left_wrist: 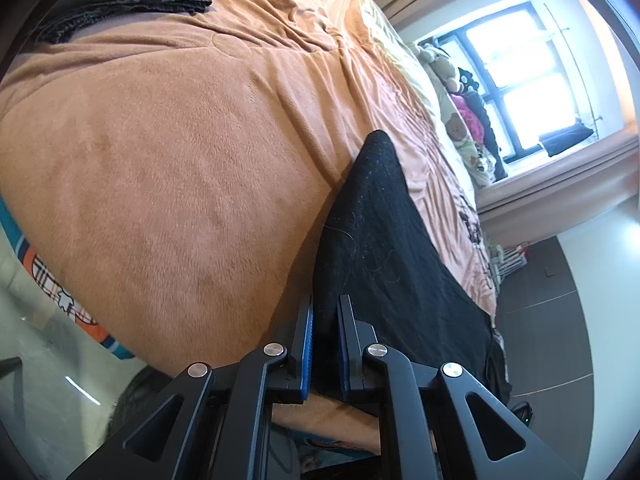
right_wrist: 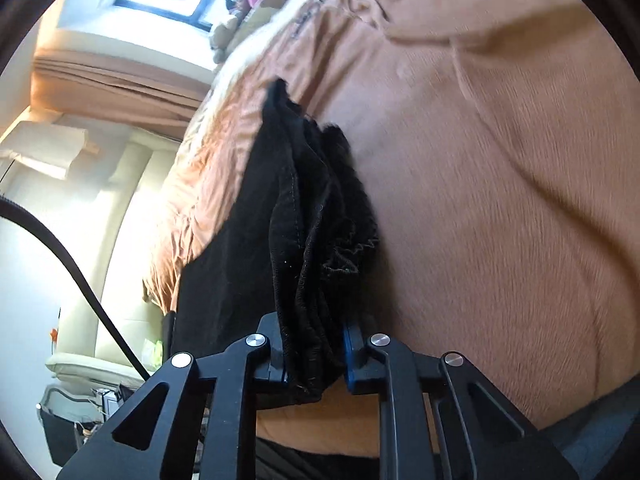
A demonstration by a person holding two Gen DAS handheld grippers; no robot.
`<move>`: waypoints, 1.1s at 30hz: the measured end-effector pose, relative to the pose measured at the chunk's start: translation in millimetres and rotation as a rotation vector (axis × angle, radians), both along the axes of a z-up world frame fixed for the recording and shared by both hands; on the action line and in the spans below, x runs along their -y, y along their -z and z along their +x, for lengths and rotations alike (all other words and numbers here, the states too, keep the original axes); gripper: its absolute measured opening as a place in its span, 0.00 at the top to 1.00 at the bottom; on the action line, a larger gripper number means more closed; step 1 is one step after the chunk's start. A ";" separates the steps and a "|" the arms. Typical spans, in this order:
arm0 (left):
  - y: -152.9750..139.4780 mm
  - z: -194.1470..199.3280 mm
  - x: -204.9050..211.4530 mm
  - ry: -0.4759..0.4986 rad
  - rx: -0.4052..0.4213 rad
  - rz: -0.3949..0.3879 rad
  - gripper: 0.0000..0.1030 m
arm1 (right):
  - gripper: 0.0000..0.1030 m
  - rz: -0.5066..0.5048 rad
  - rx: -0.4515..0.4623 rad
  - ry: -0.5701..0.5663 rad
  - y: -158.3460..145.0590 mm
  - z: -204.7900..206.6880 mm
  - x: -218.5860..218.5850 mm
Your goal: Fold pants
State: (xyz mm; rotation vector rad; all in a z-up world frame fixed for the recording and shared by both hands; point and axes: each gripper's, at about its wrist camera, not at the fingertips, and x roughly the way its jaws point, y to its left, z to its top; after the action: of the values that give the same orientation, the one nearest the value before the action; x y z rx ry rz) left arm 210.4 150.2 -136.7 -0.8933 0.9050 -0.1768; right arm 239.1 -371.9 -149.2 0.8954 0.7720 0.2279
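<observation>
- Left wrist view: your left gripper (left_wrist: 325,332) has its fingers clamped on an edge of the black pants (left_wrist: 384,248), which stretch away from them over the orange blanket (left_wrist: 160,160) on the bed.
- Right wrist view: your right gripper (right_wrist: 314,344) pinches a bunched, hemmed fold of the pants (right_wrist: 304,216) above the same blanket (right_wrist: 500,160).
</observation>
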 end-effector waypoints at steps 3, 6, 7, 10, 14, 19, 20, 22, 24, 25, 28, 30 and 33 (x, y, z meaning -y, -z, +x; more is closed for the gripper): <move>5.8 -1.8 0.0 0.005 -0.009 0.001 0.88 | 0.85 -0.015 -0.021 0.007 0.0 0.4 -0.4; 13.8 -0.1 -0.9 -0.002 -0.031 0.001 0.83 | 0.79 -0.033 -0.095 0.004 10.2 -3.7 -3.3; 16.3 0.3 -2.5 -0.004 -0.033 -0.006 0.74 | 0.77 -0.042 -0.099 0.009 9.7 -9.5 -3.4; 22.8 -0.8 -6.4 -0.018 -0.033 -0.032 0.38 | 0.73 -0.122 -0.085 0.034 -3.7 -27.0 -6.3; 27.7 1.5 -6.3 -0.014 -0.015 -0.057 0.37 | 0.73 -0.211 -0.031 0.076 -33.2 -45.0 -14.0; 28.9 7.3 -3.2 -0.007 0.003 -0.078 0.37 | 0.73 -0.291 0.038 0.065 -61.9 -55.2 -35.0; 28.2 8.6 -1.6 -0.004 0.010 -0.080 0.37 | 0.73 -0.304 0.047 0.056 -66.0 -55.7 -42.2; 27.8 10.7 1.4 0.002 0.018 -0.088 0.37 | 0.73 -0.333 0.069 0.035 -72.2 -55.2 -55.5; 28.5 11.7 5.9 0.012 0.025 -0.097 0.37 | 0.73 -0.357 0.091 0.015 -76.8 -52.7 -69.6; 29.0 12.2 8.4 0.019 0.029 -0.103 0.37 | 0.73 -0.374 0.097 0.006 -78.2 -50.5 -77.4; 30.8 13.9 12.6 0.028 0.034 -0.107 0.37 | 0.73 -0.407 0.106 -0.027 -82.4 -44.0 -97.9; 31.8 14.4 11.9 0.023 0.040 -0.114 0.37 | 0.73 -0.417 0.112 -0.043 -81.8 -35.1 -107.4; 32.0 16.0 9.7 0.023 0.046 -0.118 0.37 | 0.73 -0.427 0.113 -0.065 -77.0 -21.3 -125.6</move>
State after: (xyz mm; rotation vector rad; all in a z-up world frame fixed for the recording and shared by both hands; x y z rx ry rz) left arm 226.4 140.5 -168.7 -0.9848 0.8686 -0.2717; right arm 217.8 -246.3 -72.2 0.4507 0.7101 0.1609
